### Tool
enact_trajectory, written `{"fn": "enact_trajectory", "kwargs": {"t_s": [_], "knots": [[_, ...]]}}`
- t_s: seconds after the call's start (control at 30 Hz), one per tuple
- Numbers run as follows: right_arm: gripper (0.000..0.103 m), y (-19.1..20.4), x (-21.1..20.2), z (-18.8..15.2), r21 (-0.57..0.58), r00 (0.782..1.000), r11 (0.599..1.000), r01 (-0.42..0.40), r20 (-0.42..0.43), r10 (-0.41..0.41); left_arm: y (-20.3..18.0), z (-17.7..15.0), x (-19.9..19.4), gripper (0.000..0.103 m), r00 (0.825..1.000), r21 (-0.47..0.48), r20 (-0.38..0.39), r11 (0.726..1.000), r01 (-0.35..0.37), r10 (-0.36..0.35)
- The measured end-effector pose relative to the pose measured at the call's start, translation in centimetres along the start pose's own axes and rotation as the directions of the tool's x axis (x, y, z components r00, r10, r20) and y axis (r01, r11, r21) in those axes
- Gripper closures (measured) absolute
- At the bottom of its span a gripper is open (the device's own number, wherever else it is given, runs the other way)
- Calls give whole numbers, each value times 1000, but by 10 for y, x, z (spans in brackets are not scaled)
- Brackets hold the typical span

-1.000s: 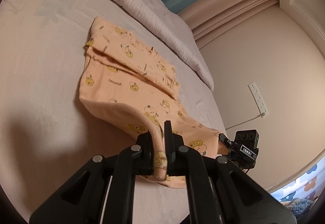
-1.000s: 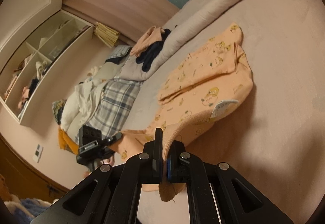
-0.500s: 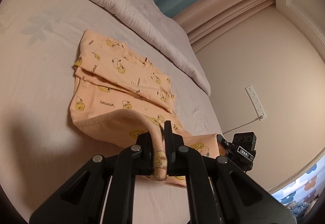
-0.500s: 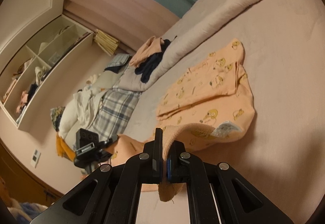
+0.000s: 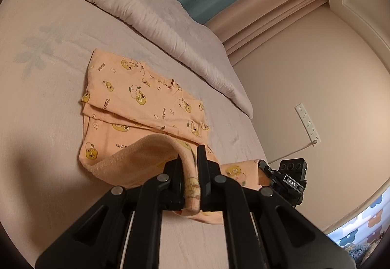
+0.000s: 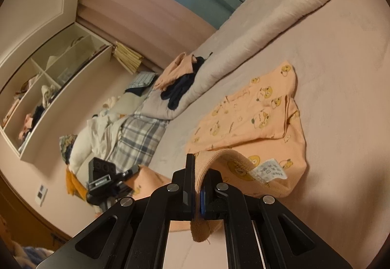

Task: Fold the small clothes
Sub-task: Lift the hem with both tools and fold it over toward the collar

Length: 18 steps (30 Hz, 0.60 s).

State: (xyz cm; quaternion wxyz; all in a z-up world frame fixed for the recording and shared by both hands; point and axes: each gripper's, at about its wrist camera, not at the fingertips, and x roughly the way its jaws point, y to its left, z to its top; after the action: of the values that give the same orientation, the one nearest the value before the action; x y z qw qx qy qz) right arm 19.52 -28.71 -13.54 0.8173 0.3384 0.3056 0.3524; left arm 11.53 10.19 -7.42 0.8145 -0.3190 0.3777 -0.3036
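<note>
The left hand-held gripper (image 5: 191, 171) is clenched on the hem of a small peach garment (image 5: 143, 100), and the right hand-held gripper (image 6: 198, 176) is clenched on the same hem further along. The garment is soft knit printed with yellow cartoon ducks and small lettering, its ribbed edge curling up into both grips. Ahead of the hand-held grippers the rest lies flat on the bed (image 5: 48, 88), one layer folded over another. A white care label (image 6: 269, 170) hangs just right of the right hand-held gripper
</note>
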Motion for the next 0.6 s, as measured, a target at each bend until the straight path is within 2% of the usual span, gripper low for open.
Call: {"fn": "enact_trajectory", "kwargs": {"t_s": [0.33, 0.6], "knots": [[98, -7, 11, 7, 17, 1000, 1000, 21, -13, -21, 17, 10, 16, 99, 1000, -58, -16, 998, 8, -9], [98, -17, 16, 28, 50, 999, 999, 19, 30, -21, 23, 35, 25, 99, 1000, -86, 1, 996, 13, -13]]}}
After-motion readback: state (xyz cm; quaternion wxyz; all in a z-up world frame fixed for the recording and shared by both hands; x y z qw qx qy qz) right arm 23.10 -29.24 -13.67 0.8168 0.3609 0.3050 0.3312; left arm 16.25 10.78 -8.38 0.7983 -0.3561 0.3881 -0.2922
